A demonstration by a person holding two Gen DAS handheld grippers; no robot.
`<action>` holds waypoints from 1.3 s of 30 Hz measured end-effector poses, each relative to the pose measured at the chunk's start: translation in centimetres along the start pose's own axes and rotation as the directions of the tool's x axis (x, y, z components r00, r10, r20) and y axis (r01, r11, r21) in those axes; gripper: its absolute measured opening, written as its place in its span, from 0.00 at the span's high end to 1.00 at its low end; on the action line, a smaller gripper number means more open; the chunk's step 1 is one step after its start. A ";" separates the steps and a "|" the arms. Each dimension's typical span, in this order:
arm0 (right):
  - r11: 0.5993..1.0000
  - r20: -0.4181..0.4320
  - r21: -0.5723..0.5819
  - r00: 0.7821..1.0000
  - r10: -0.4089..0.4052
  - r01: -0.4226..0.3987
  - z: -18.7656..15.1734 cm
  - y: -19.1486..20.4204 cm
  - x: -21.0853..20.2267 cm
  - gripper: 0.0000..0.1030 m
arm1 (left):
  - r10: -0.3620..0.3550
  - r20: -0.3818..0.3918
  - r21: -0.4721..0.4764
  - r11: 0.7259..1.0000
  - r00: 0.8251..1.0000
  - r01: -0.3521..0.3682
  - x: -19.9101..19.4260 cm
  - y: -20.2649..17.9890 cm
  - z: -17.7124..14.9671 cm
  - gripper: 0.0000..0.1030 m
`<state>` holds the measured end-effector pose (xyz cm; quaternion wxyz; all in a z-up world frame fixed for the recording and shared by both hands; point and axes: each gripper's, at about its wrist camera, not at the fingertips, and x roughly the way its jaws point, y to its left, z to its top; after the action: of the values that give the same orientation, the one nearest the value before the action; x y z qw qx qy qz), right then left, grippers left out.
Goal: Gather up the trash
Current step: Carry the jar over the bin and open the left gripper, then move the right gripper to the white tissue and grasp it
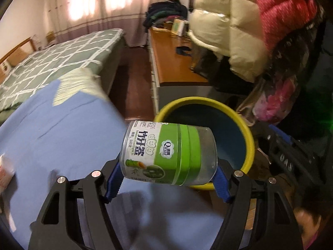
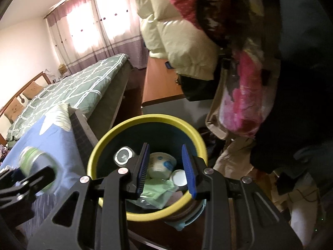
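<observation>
A clear plastic canister (image 1: 168,152) with a green-and-white label lies sideways between the blue pads of my left gripper (image 1: 168,180), which is shut on its two ends. It hangs just in front of the yellow-rimmed dark blue bin (image 1: 247,133), above the blue sheet's edge. In the right wrist view the same canister (image 2: 37,166) is a blur at the left, beside the bin (image 2: 145,118). My right gripper (image 2: 164,152) hangs over the bin's mouth, open, with nothing between its pads. Inside the bin lie a white cup (image 2: 161,163), a pale green bag (image 2: 158,189) and round lids.
A blue sheet (image 1: 62,135) covers the surface at the left, with a green plaid bed (image 1: 62,56) behind it. A wooden dresser (image 1: 172,58) stands beyond the bin. A cream puffy jacket (image 1: 229,20) and red and pink clothes (image 1: 285,12) hang above the bin at the right.
</observation>
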<state>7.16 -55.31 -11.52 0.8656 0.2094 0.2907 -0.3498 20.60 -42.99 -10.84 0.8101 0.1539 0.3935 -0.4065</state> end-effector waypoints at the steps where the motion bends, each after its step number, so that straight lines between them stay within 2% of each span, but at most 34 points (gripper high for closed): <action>1: 1.000 0.002 0.001 1.000 -0.004 0.004 0.0 -0.4 -0.1 0.70 | -0.006 -0.007 0.005 1.000 1.000 0.007 0.6 -0.6 0.3 0.31; 9: 0.999 0.009 0.015 1.000 -0.028 0.028 0.3 -3.0 -0.7 0.70 | -0.028 -0.081 0.024 0.999 0.996 0.030 5.9 -4.2 2.1 0.31; 15: 0.999 0.008 0.030 0.999 -0.038 0.038 0.4 -4.3 -0.7 0.67 | -0.022 -0.114 0.021 0.999 0.993 0.025 8.0 -5.2 2.3 0.30; 16: 0.999 0.007 0.031 0.999 -0.039 0.039 0.3 -4.3 -0.7 0.66 | -0.017 -0.114 0.018 1.000 0.993 0.019 8.1 -5.2 2.4 0.26; 17: 0.999 0.006 0.031 0.999 -0.040 0.040 0.3 -4.3 -0.7 0.66 | -0.010 -0.105 0.013 1.000 0.994 0.012 7.9 -5.1 2.4 0.15; 18: 0.999 0.006 0.030 0.999 -0.040 0.040 0.3 -4.2 -0.7 0.66 | -0.007 -0.093 0.008 1.000 0.996 0.008 7.6 -4.8 2.5 0.12; 24: 1.000 0.009 0.010 1.000 -0.026 0.026 0.1 -3.2 -1.1 0.66 | 0.032 -0.001 -0.036 0.999 1.000 -0.032 2.7 -1.8 1.8 0.11; 27: 1.000 0.011 -0.010 1.000 -0.010 0.010 0.0 -2.0 -1.3 0.65 | 0.088 0.073 -0.083 0.993 0.993 -0.082 -1.5 1.1 0.4 0.08; 29: 1.000 0.011 -0.027 1.000 0.001 -0.001 -0.2 -1.0 -1.5 0.65 | 0.144 0.122 -0.116 0.985 0.982 -0.130 -4.4 3.3 -1.0 0.07; 31: 0.998 0.011 -0.053 1.000 0.018 -0.017 -0.5 0.4 -1.8 0.65 | 0.212 0.163 -0.160 0.969 0.964 -0.186 -7.5 6.0 -2.9 0.07; 35: 0.994 0.015 -0.100 0.999 0.047 -0.045 -0.8 3.3 -2.4 0.65 | 0.359 0.206 -0.264 0.916 0.911 -0.301 -13.1 11.5 -7.1 0.06; 38: 0.986 0.016 -0.145 0.997 0.079 -0.076 -1.1 6.0 -3.1 0.65 | 0.501 0.213 -0.362 0.838 0.839 -0.409 -17.7 16.3 -11.3 0.06; 39: 0.982 0.013 -0.162 0.995 0.097 -0.094 -1.3 7.2 -3.4 0.65 | 0.532 0.210 -0.383 0.817 0.820 -0.432 -18.7 17.5 -12.3 0.06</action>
<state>10.00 -48.15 -9.13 0.8984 0.1490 0.2986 -0.2856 21.20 -15.01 -5.73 0.9520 0.0518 0.2698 -0.1350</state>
